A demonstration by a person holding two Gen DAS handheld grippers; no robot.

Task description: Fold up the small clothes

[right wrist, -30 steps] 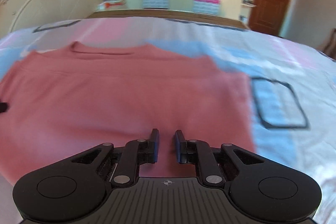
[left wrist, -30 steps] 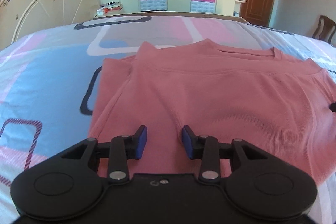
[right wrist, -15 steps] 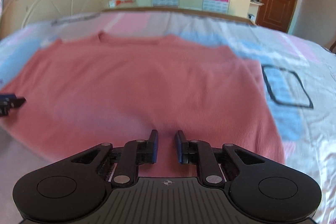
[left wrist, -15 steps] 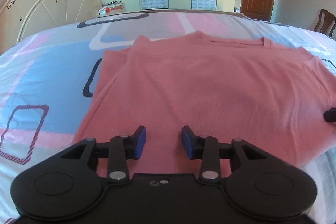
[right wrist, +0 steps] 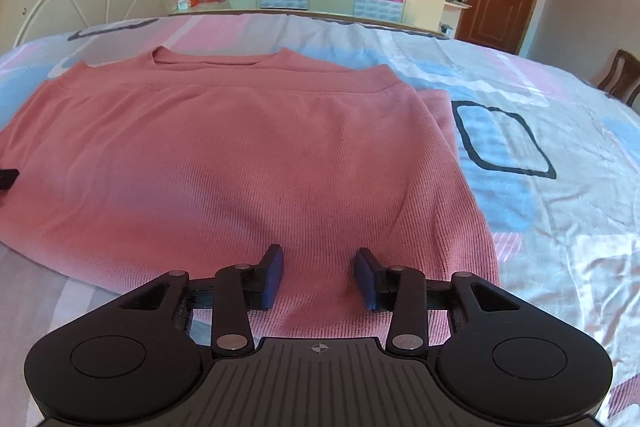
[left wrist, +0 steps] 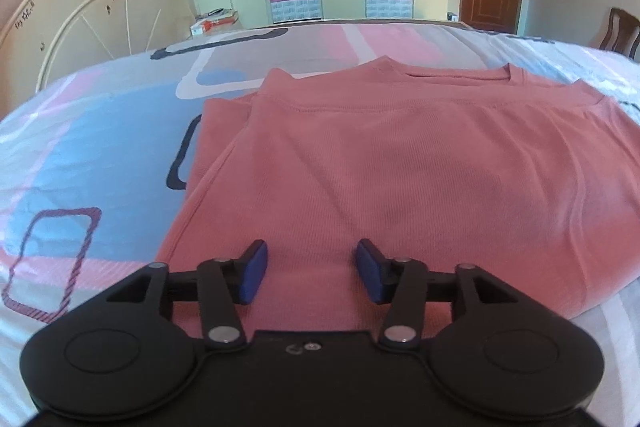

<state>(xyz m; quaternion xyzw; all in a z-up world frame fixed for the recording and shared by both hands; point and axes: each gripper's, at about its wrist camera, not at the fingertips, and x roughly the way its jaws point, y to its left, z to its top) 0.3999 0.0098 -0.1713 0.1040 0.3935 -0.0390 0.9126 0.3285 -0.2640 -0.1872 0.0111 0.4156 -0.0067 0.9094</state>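
The shirt lies flat on the bedsheet, filling the middle of both frames, already folded once: its hem band runs across the upper middle just below the collar, and a sleeve pokes out under the top layer at centre left in the left view.

What has changed is the right gripper. A second ago, and half a second ago too, its blue pads stood only a narrow slit apart; now the jaws stand wide, with nothing between them, low over the near fold of the shirt at the bottom centre of its frame. The left gripper has opened a little further as well and is also wide and empty, hovering over the near left part of the fabric. Both views are sharp now, where the right one was blurred before (so the quick sweep seems to be over). A dark tip at the left edge of the right view is probably the left gripper.

I take this to mean that the lengthwise fold is finished and let go, and the cloth is settled. Next would likely be a fresh grasp for a second fold, perhaps side over side. The knit looks soft and thin, so a pinch may catch only the top layer and pull the fold askew.
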